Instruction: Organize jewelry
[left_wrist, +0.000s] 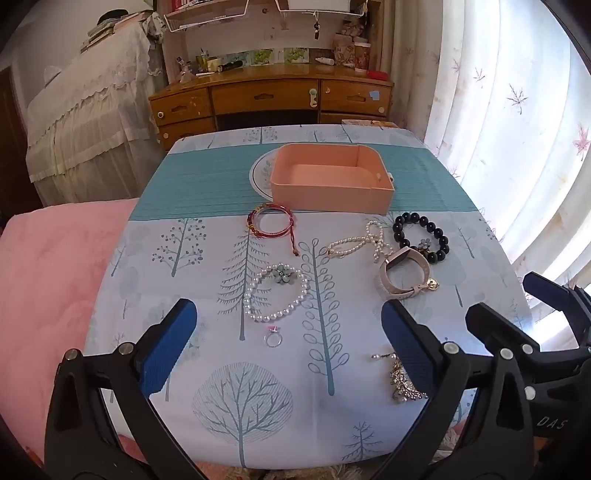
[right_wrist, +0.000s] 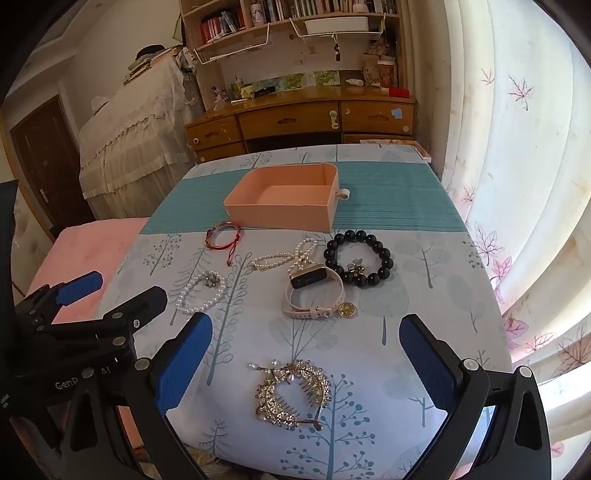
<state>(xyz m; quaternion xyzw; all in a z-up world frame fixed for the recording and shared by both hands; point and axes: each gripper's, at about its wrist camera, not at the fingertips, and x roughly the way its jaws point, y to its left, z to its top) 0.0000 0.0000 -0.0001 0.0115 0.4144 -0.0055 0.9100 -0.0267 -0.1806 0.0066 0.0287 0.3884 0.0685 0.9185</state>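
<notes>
Both grippers wide open, nothing held: left gripper (left_wrist: 288, 332) hovers near side of pink box (left_wrist: 328, 192), over pearl bracelet (left_wrist: 275, 293); right gripper (right_wrist: 306, 350) over gold hair comb (right_wrist: 291, 391).

Wooden desk (left_wrist: 273, 98) with drawers, bookshelf (right_wrist: 280, 18), lace-covered furniture (left_wrist: 88, 125), floral curtain (left_wrist: 517, 147), pink quilt (left_wrist: 48, 277)

An empty peach box (left_wrist: 332, 184), open-topped, sits at the far middle of the table. In front of it lie 7 pieces, apart from the box: a red cord bracelet (left_wrist: 269, 221), a small pearl bracelet (left_wrist: 354, 243), a black bead bracelet (left_wrist: 421, 236), a pink watch (left_wrist: 402, 277), a pearl bracelet with a green flower (left_wrist: 275, 295), a silver ring (left_wrist: 274, 338) and a gold hair comb (right_wrist: 291, 393) nearest the near edge.
</notes>
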